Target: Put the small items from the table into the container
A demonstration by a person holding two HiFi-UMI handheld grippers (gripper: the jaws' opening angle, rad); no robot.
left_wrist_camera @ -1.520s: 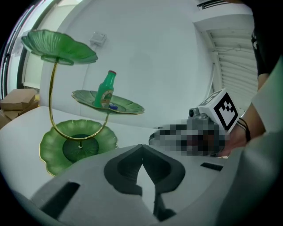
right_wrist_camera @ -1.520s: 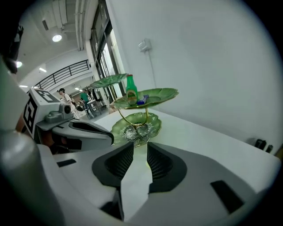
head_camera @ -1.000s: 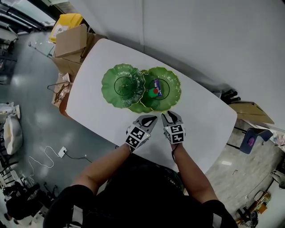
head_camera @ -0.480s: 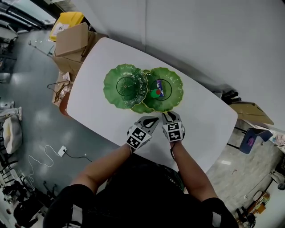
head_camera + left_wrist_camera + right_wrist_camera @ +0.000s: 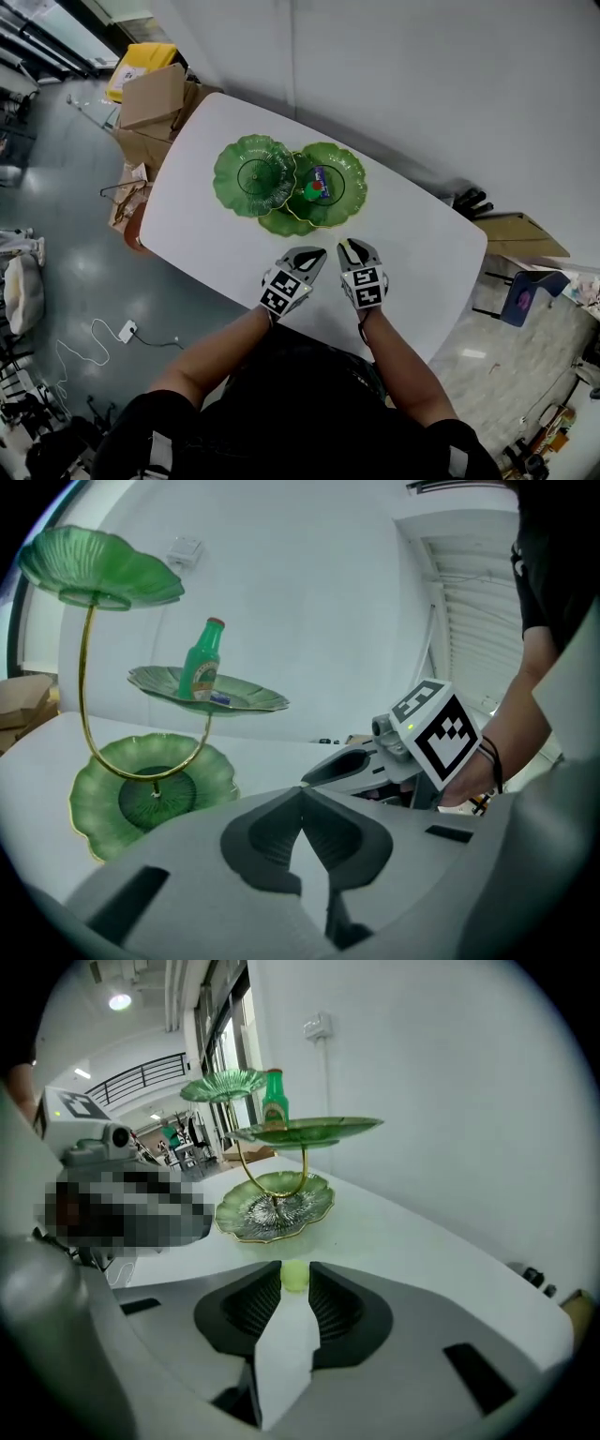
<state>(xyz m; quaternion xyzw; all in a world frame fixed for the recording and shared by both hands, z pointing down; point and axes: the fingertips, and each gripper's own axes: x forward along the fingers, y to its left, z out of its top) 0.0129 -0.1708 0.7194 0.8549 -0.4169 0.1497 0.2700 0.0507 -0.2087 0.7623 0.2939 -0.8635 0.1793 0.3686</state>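
Nearest the person, over the white worktop (image 5: 412,1232), the right claw (image 5: 294,1268) is closing on a small yellow-green ball (image 5: 294,1278), which both its tips already touch. The left claw (image 5: 302,792) beside it is pressed together, empty. Farther off waits the green tiered stand (image 5: 314,1206), so the carry likely comes next.

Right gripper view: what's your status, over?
Right gripper closing on small green ball; left gripper shut, empty. Bottle already on tiered stand. Nothing in the way.
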